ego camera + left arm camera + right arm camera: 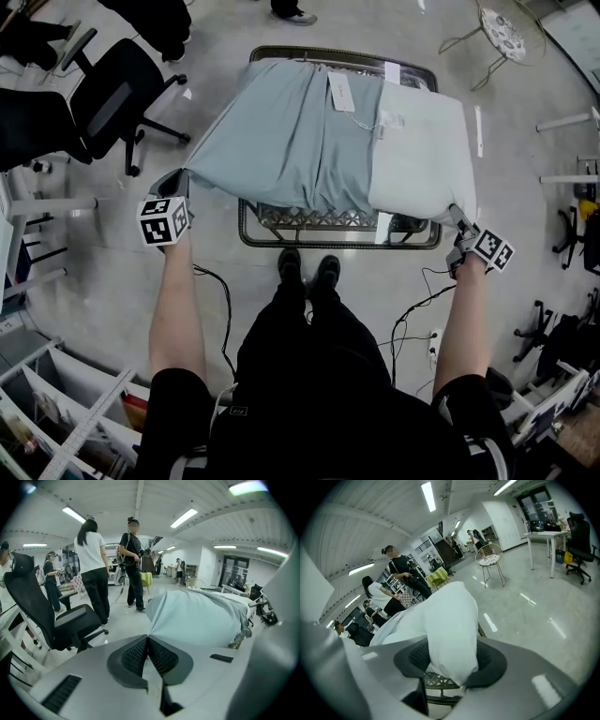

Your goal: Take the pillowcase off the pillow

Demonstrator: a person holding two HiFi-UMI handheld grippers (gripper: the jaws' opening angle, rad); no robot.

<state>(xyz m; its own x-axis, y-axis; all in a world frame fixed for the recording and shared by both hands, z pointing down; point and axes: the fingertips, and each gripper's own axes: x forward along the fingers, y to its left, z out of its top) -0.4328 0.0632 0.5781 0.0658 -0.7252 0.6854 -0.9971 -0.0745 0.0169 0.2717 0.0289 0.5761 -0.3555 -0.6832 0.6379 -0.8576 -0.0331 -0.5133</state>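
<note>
Your left gripper (148,641) is pinched tight on the soft blue-grey pillowcase (281,141) corner, right gripper (450,660) squeezing the puffy white pillow (417,159) corner.

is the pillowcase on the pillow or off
Partly off. In the head view the grey-blue pillowcase covers only the left part, and the white pillow sticks out bare at the right.

Both arms (176,300) stretched forward, spread wide. Left gripper (179,181) at pillow's (422,150) near-left end, fingers (133,656) pinched tight on pillowcase (281,141) corner. Right gripper (457,216) at near-right corner, fingers clamping pillow.
</note>
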